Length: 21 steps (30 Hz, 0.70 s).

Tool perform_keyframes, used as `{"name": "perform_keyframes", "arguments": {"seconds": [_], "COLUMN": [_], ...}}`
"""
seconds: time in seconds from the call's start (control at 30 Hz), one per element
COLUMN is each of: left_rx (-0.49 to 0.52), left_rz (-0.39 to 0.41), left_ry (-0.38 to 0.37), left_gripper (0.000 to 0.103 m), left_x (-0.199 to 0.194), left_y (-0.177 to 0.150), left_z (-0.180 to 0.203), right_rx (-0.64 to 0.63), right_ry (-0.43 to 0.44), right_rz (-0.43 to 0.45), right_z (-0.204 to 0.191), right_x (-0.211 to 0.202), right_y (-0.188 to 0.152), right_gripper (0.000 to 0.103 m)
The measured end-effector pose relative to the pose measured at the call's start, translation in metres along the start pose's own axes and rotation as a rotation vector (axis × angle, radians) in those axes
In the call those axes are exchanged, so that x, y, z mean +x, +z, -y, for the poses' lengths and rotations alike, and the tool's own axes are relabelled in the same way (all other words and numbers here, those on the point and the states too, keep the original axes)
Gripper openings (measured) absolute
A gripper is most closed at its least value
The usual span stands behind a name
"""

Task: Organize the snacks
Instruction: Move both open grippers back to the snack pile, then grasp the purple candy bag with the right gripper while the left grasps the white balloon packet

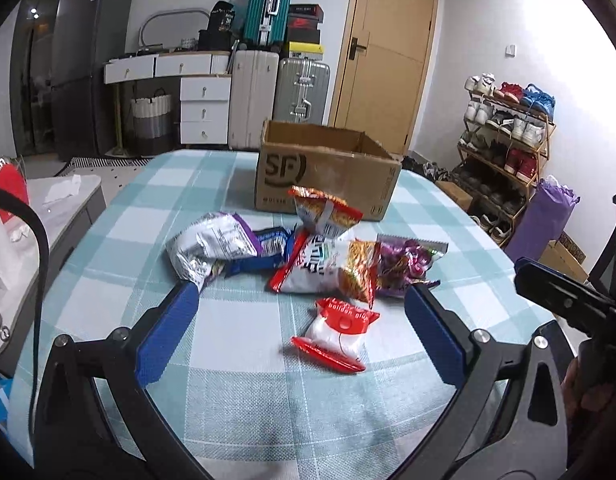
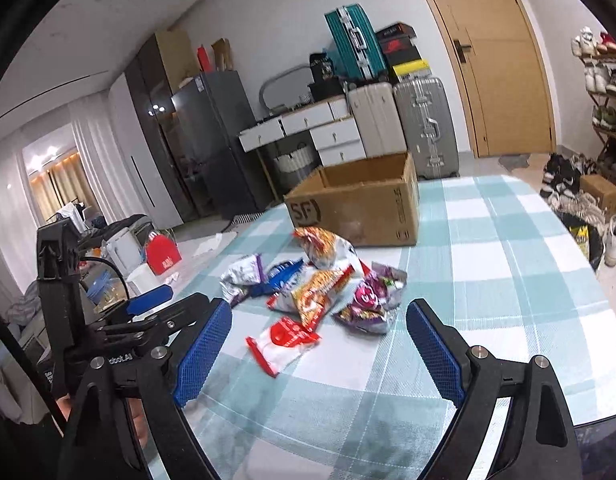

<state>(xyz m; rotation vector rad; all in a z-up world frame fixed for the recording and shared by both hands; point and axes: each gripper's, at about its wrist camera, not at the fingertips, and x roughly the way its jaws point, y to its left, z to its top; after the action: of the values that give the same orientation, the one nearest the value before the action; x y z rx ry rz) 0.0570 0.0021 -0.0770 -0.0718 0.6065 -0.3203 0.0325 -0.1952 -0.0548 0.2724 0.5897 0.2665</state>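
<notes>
Several snack packets lie in a loose pile on a table with a blue-checked cloth (image 1: pixel 243 380). Nearest to me is a red-and-white packet (image 1: pixel 336 336) (image 2: pixel 285 340). Behind it lie a silver-purple bag (image 1: pixel 211 246) (image 2: pixel 241 276), an orange noodle bag (image 1: pixel 328 210) (image 2: pixel 322 246) and a purple foil bag (image 1: pixel 404 262) (image 2: pixel 372 300). An open cardboard box (image 1: pixel 328 172) (image 2: pixel 360 208) stands behind the pile. My left gripper (image 1: pixel 299 292) hovers open before the pile, nothing between its blue pads. My right gripper (image 2: pixel 320 312) is open and empty too, on the near side of the pile.
Suitcases (image 1: pixel 251 96), a white drawer unit (image 1: pixel 203 108) and a wooden door (image 1: pixel 388 52) stand behind the table. A shoe rack (image 1: pixel 508 140) is at the right. A low side table (image 1: pixel 63 196) with clutter sits to the left.
</notes>
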Motion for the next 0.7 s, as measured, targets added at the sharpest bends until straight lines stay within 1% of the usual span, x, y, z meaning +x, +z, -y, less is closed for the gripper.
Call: {"name": "perform_keyframes", "arguments": {"seconds": [0.23,0.4,0.53,0.7], "left_rx": [-0.014,-0.022,-0.049,-0.032], "left_rz": [-0.039,-0.054,-0.066,-0.095], "left_ry": [-0.012,-0.014,-0.024,-0.016], "left_gripper": [0.103,0.103,0.103,0.103], "left_x": [0.026,0.04,0.052,0.065], "left_y": [-0.012,-0.018,-0.019,-0.019], "left_z": [-0.004,-0.007,-0.009,-0.005], "right_rx": [0.053,0.114,0.147,0.17], "right_ry": [-0.024,-0.002,-0.013,-0.016], "right_rz": [-0.098,-0.147,-0.192,-0.219], "right_z": [0.029,0.051,0.064,0.072], "right_x": [0.042,0.077,0.107,0.132], "right_y": [0.002,0.008,0.014,0.017], "right_gripper": [0.091,0.091,0.091,0.091]}}
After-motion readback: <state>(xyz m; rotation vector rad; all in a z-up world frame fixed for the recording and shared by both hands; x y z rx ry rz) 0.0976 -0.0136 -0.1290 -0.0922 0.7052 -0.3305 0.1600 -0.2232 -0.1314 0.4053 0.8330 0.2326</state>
